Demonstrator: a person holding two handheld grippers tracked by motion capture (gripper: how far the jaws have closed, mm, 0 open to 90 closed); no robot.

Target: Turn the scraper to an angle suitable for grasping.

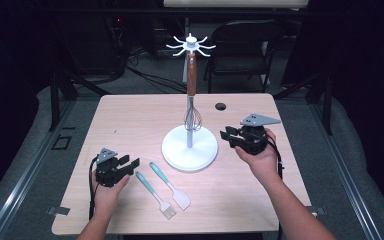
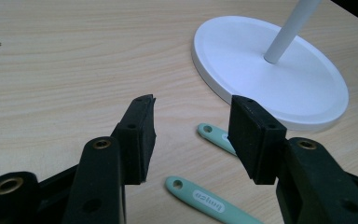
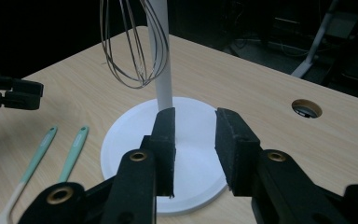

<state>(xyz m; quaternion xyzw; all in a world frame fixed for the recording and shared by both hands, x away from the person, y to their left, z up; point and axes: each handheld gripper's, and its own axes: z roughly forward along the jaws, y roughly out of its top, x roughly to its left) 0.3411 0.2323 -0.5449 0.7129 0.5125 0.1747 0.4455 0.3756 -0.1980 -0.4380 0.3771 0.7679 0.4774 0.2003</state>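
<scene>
A white utensil stand [image 1: 180, 152] with a round base stands mid-table, its top ringed with hooks. From it hangs a whisk [image 1: 192, 117] with a wooden handle. A teal-handled spatula [image 1: 170, 186] and a teal-handled brush [image 1: 155, 195] lie side by side near the front. My left gripper [image 1: 131, 161] rests low on the table just left of them, open, with the two teal handles [image 2: 214, 137] beyond its empty jaws. My right gripper [image 1: 226, 135] is held above the table right of the stand. It is open and empty and faces the stand's pole and the whisk wires [image 3: 130, 42].
A round cable hole [image 1: 220, 106] sits in the tabletop behind the stand, to its right. A dark folding chair [image 1: 245, 45] and cables stand on the floor beyond the far edge. Bare wood lies at the table's left and far side.
</scene>
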